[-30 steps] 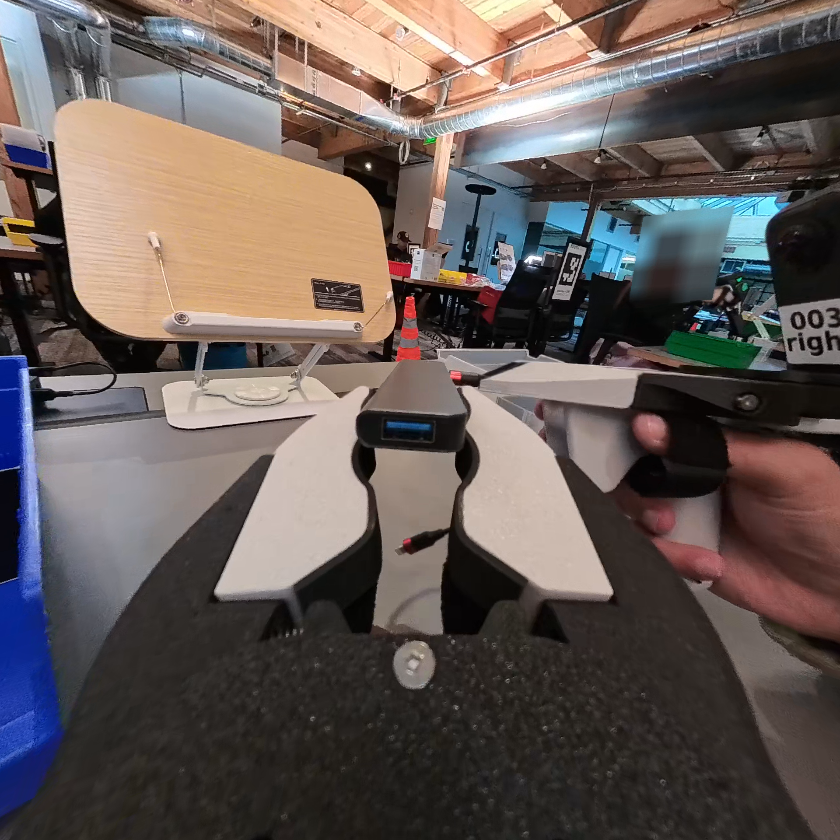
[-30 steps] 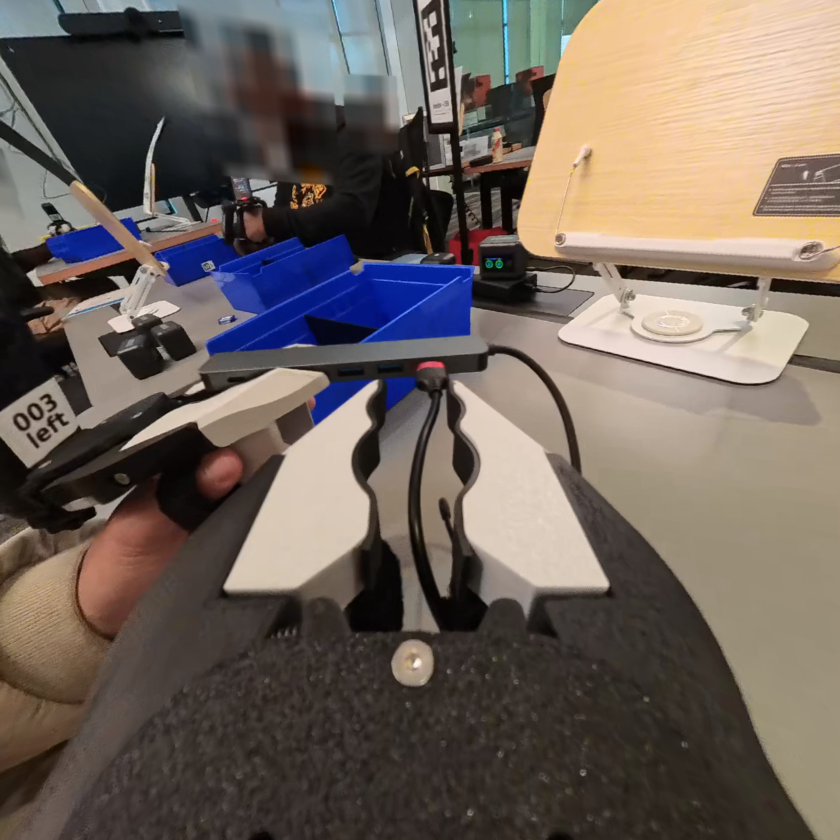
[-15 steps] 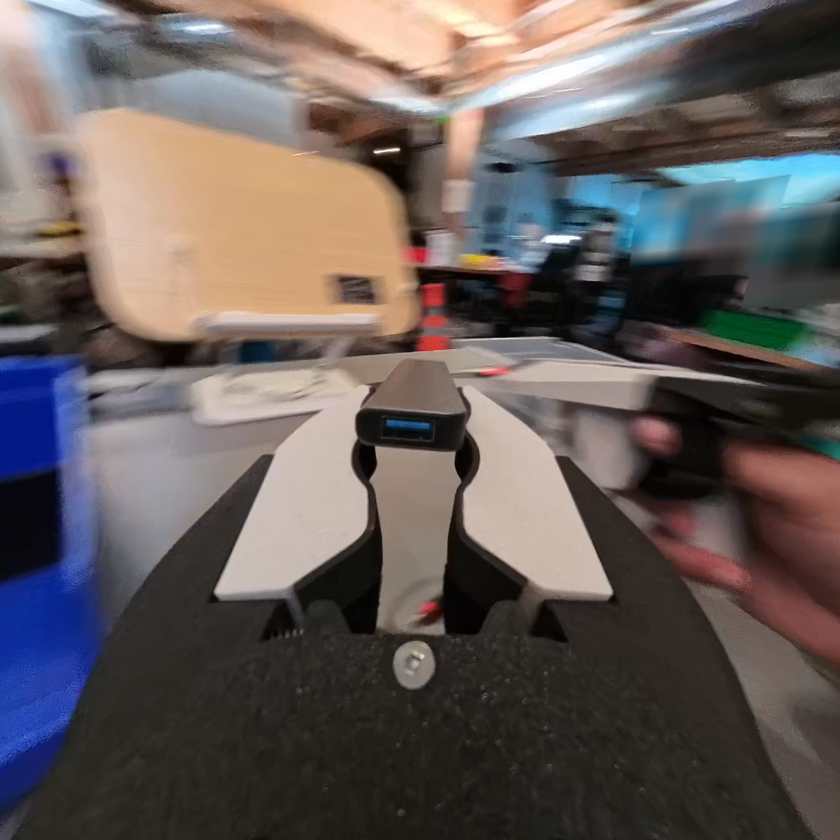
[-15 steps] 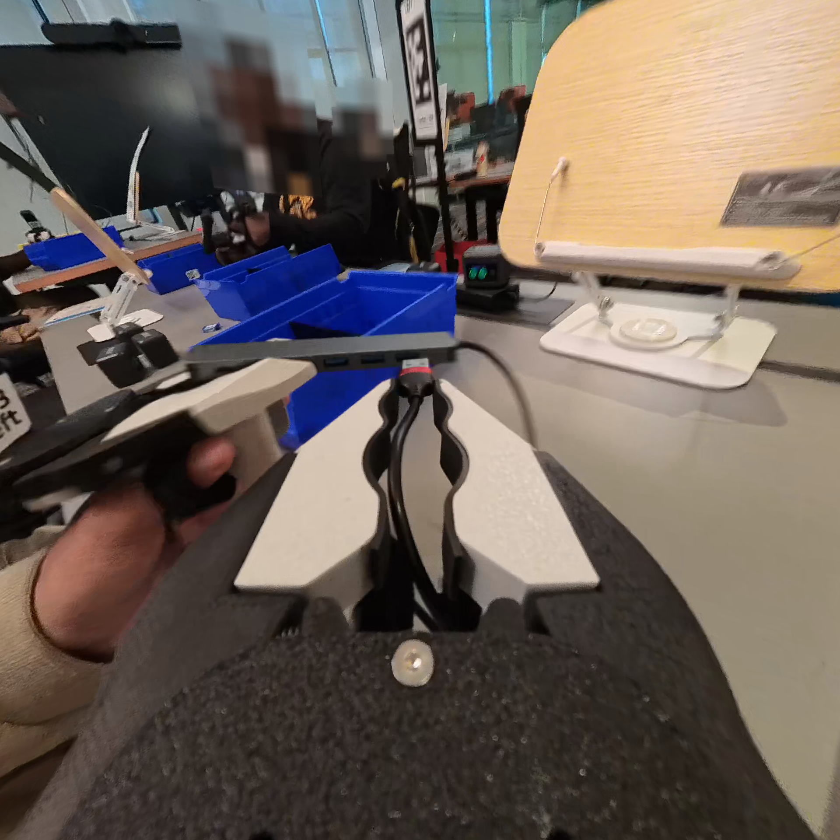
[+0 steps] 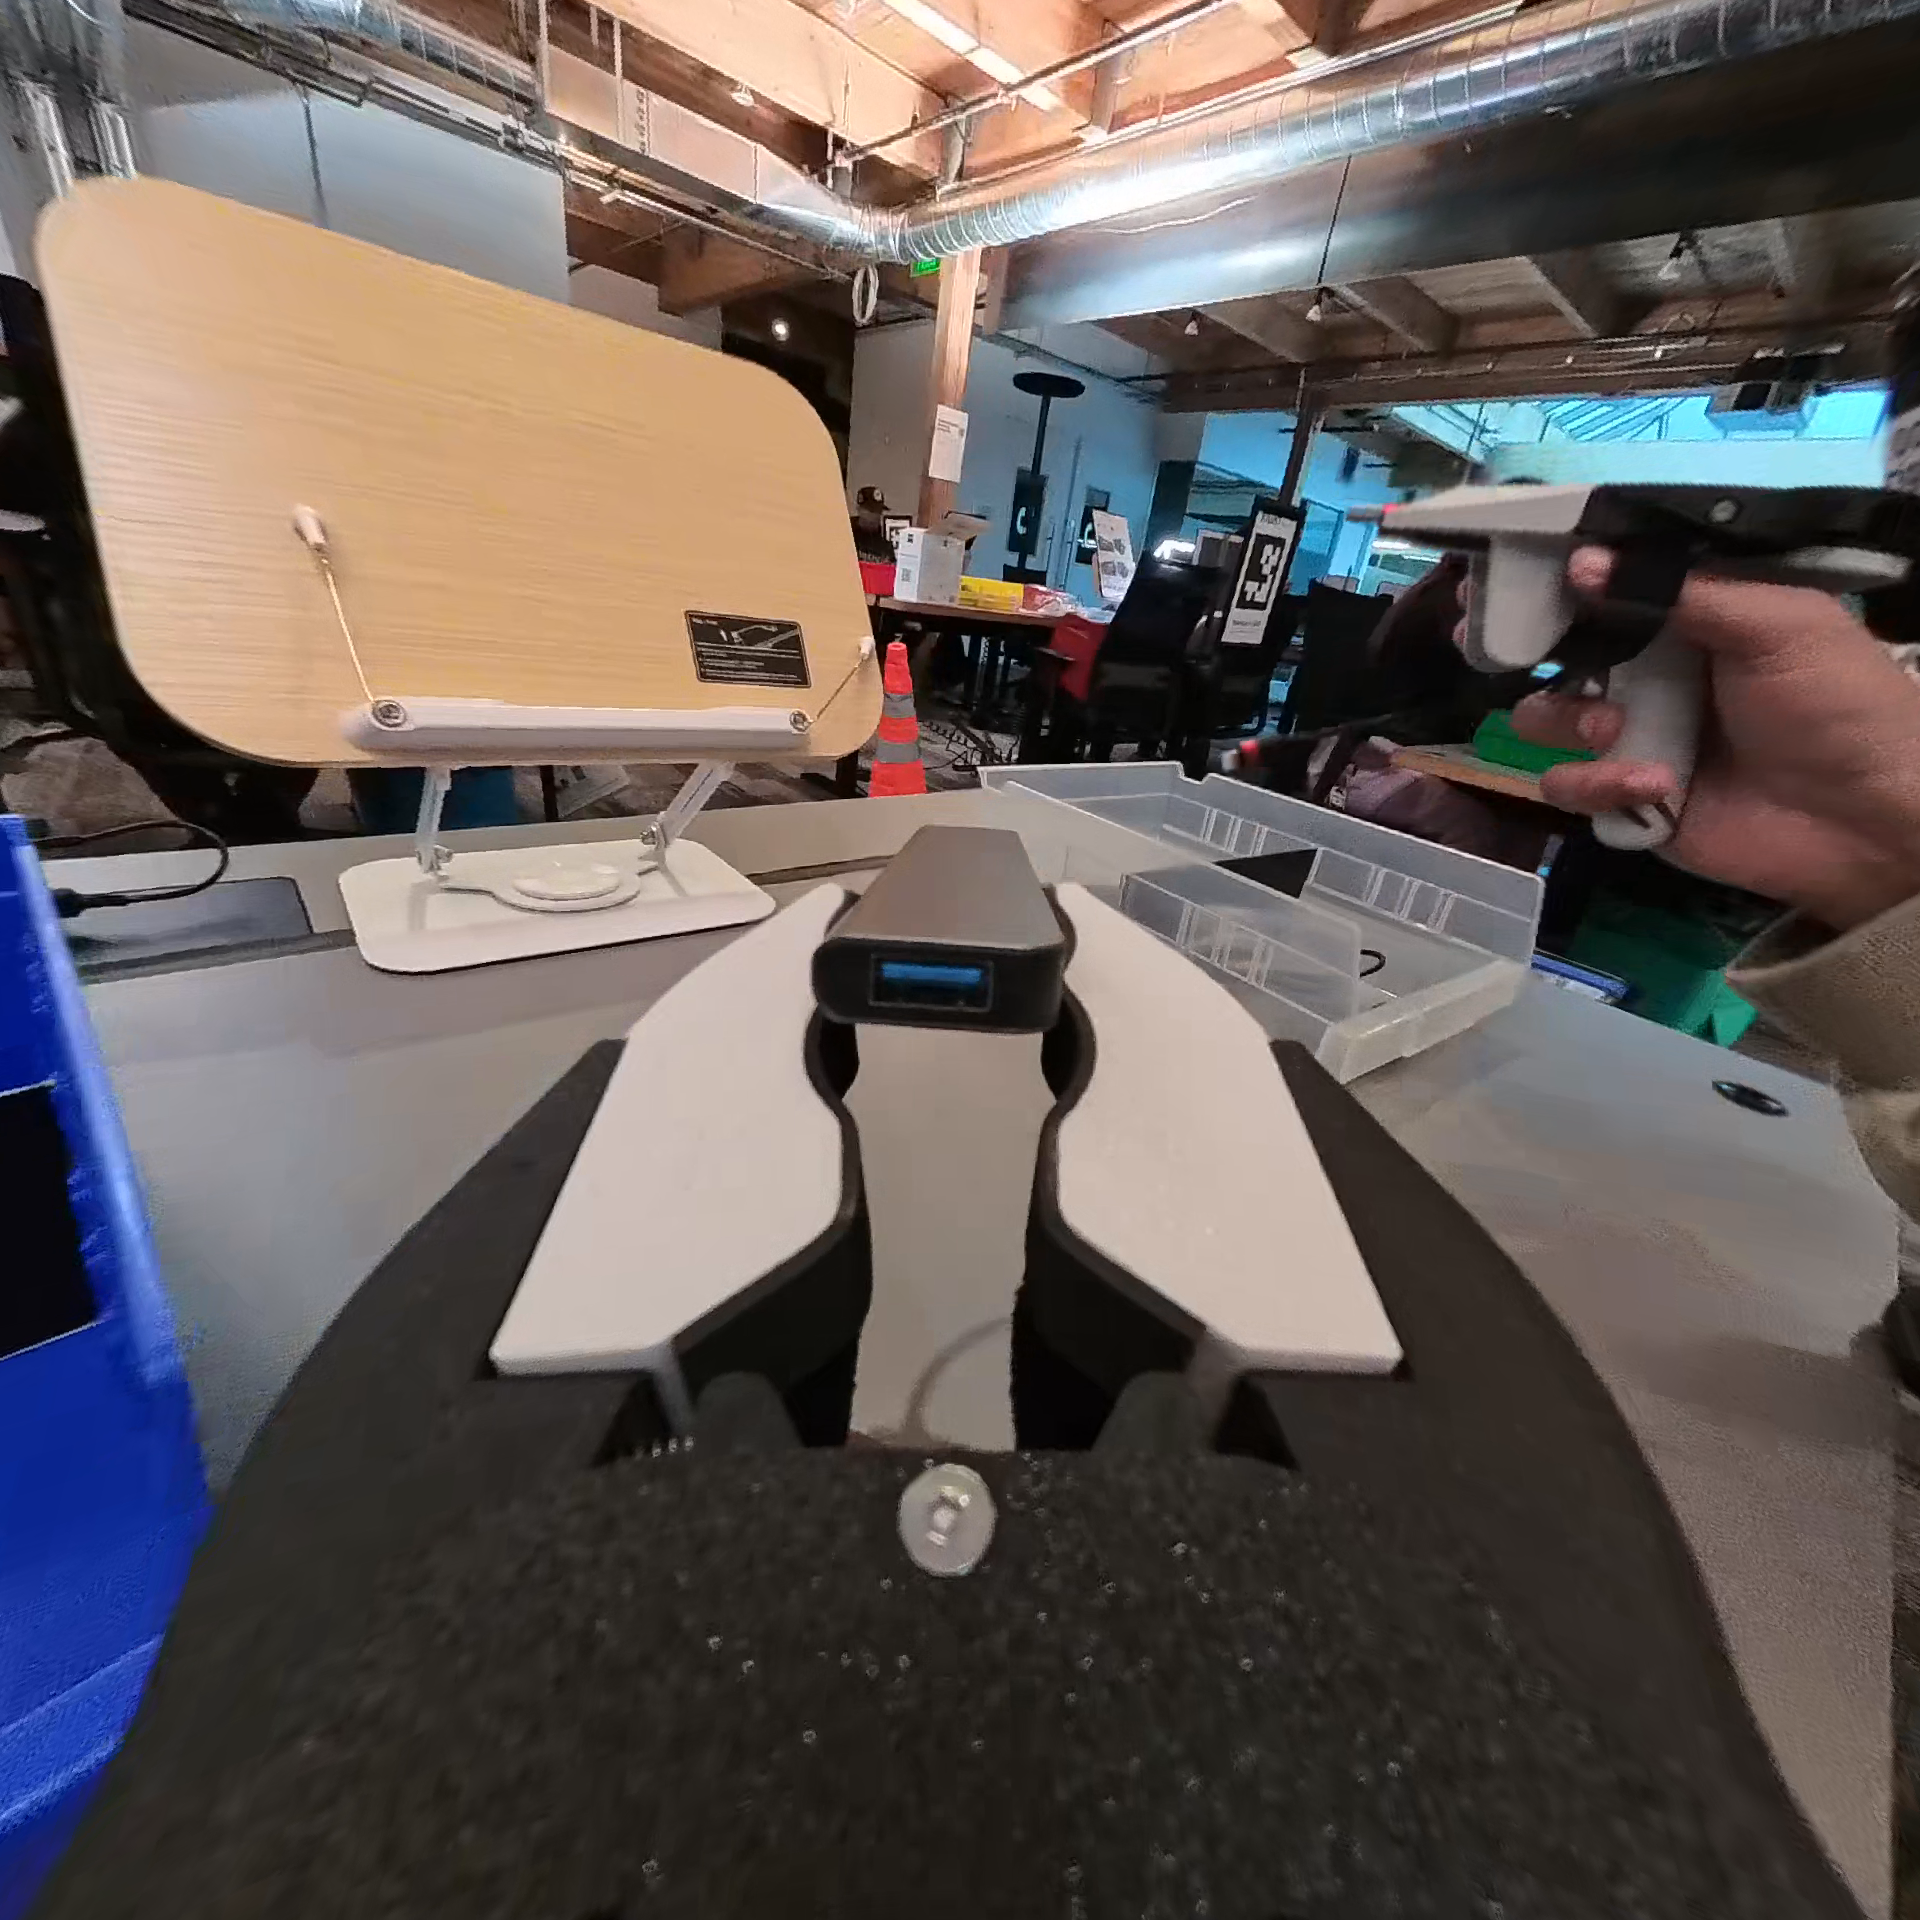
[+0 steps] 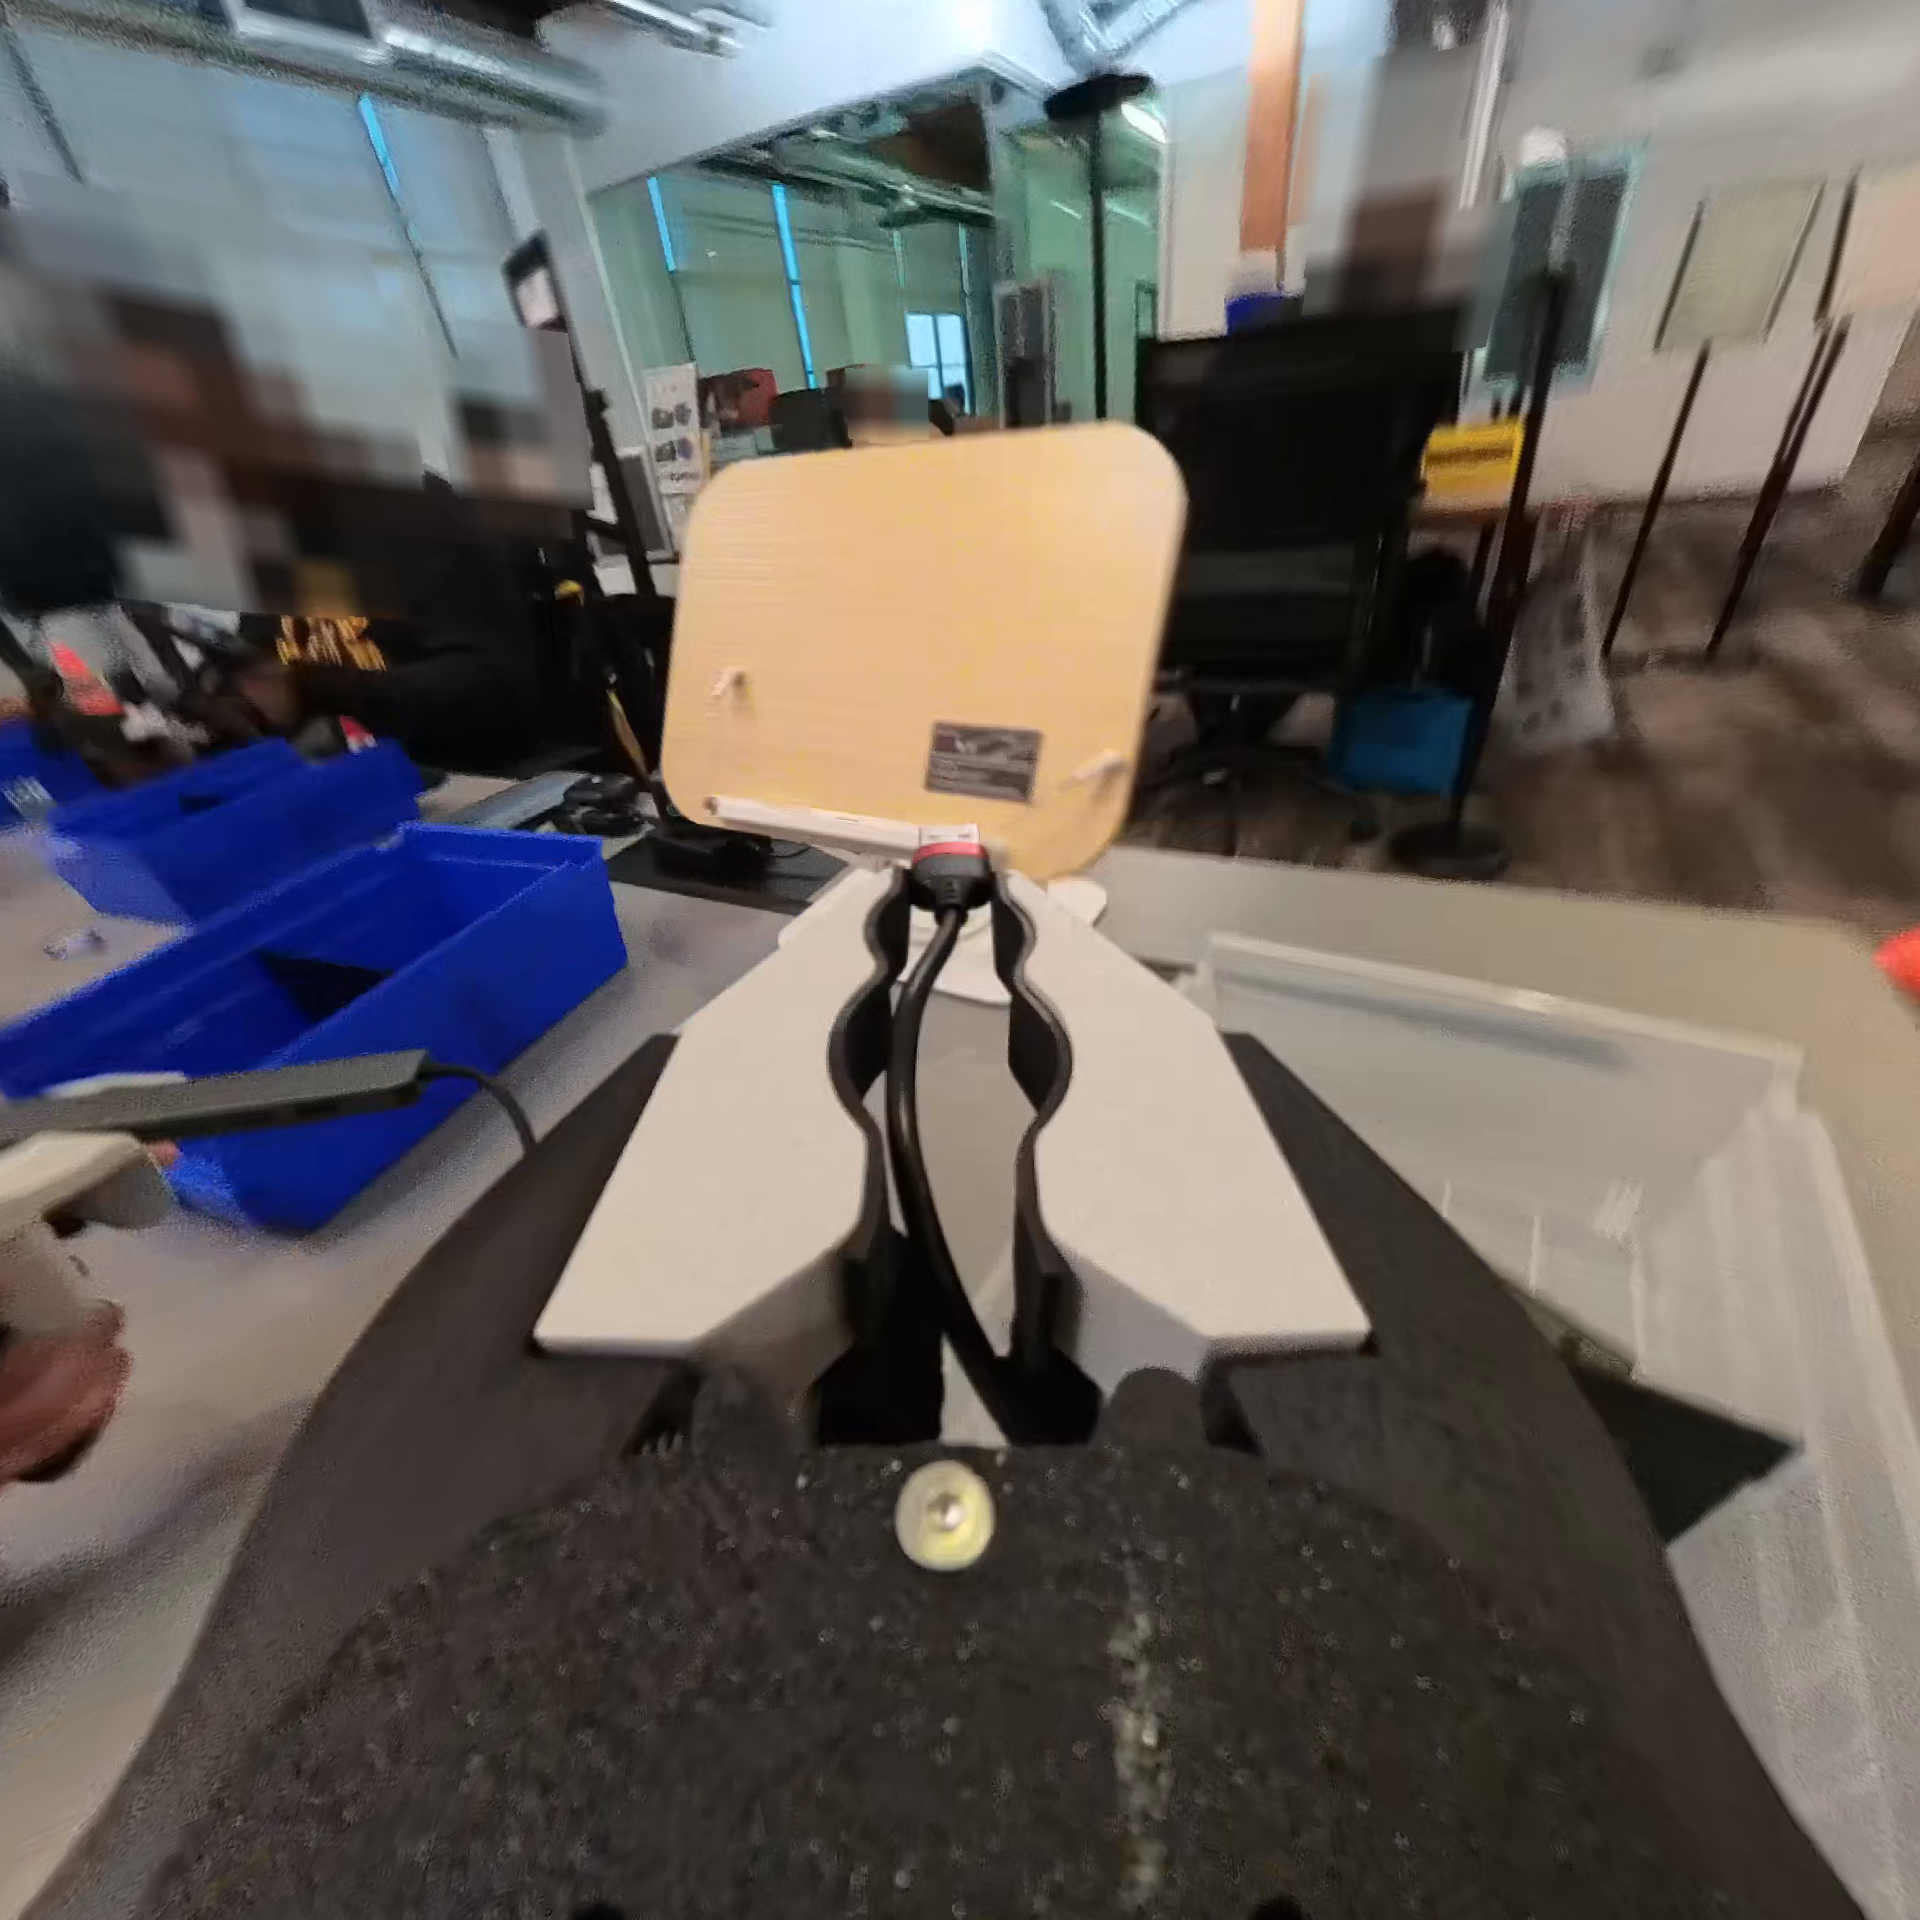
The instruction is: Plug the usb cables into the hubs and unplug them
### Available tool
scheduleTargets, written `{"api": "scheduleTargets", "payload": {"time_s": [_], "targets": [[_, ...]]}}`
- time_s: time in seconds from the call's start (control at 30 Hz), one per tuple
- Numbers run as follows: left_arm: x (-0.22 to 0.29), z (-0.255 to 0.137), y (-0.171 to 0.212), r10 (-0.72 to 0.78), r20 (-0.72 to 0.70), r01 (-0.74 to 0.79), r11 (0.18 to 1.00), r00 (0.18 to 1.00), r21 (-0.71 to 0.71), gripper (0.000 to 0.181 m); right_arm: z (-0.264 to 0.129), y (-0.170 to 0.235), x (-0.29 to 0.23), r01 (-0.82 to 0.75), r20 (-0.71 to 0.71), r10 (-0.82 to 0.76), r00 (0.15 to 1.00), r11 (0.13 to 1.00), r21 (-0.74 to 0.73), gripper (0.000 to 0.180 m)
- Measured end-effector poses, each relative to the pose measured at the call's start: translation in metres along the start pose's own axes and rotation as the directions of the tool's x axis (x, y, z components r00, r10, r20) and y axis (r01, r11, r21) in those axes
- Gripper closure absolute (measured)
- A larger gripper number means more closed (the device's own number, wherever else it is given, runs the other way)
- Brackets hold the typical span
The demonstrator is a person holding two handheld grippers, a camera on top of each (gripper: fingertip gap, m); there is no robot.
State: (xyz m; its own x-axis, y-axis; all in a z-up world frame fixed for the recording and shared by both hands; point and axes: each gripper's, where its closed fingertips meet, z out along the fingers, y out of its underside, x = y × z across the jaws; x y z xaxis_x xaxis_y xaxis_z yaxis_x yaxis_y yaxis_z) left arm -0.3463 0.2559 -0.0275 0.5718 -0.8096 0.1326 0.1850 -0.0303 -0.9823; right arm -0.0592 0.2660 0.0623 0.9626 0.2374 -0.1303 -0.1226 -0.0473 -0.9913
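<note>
Grey slim metal USB hub point(image 5: 940, 940), clenched in our left gripper point(image 5: 938, 997), steadies its ports; our right gripper point(image 6: 948, 904) grasps the red-collared black cable plug point(image 6: 945, 871), held clear of that hub.

Right wrist view is motion-blurred; blue bin point(image 5: 62, 1351) cut off at left edge

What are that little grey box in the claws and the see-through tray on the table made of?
The hub looks like matte dark-grey metal, perhaps aluminium: smooth, with a soft even sheen and rounded edges. Painted plastic can't be ruled out. The clear tray looks like thin, glossy, see-through plastic: the table shows through its walls and dividers.
</note>
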Motion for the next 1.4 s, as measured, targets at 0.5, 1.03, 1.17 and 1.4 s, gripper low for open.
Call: {"api": "scheduleTargets", "payload": {"time_s": [0.5,1.03,1.17,1.4], "targets": [[0.007,0.009,0.011,-0.075,-0.043,0.074,0.997,0.996,-0.033,0.149,-0.013,0.188,0.13,-0.096,-0.252,-0.126,0.959,0.696,-0.712,0.112],[0.042,-0.004,-0.012,-0.284,-0.396,0.317,0.948,0.873,0.02,0.149,-0.008,0.089,-0.177,0.162,0.714,0.106,0.692,0.941,-0.298,0.105],[0.061,-0.012,-0.013,-0.356,-0.534,0.391,0.919,0.767,-0.052,0.149,-0.01,0.108,-0.209,0.071,0.783,0.264,0.563,0.929,-0.364,0.106],[0.07,-0.009,-0.004,-0.321,-0.542,0.328,0.941,0.776,-0.087,0.149,-0.01,0.115,-0.224,-0.009,0.808,0.347,0.476,0.921,-0.39,0.146]]}}
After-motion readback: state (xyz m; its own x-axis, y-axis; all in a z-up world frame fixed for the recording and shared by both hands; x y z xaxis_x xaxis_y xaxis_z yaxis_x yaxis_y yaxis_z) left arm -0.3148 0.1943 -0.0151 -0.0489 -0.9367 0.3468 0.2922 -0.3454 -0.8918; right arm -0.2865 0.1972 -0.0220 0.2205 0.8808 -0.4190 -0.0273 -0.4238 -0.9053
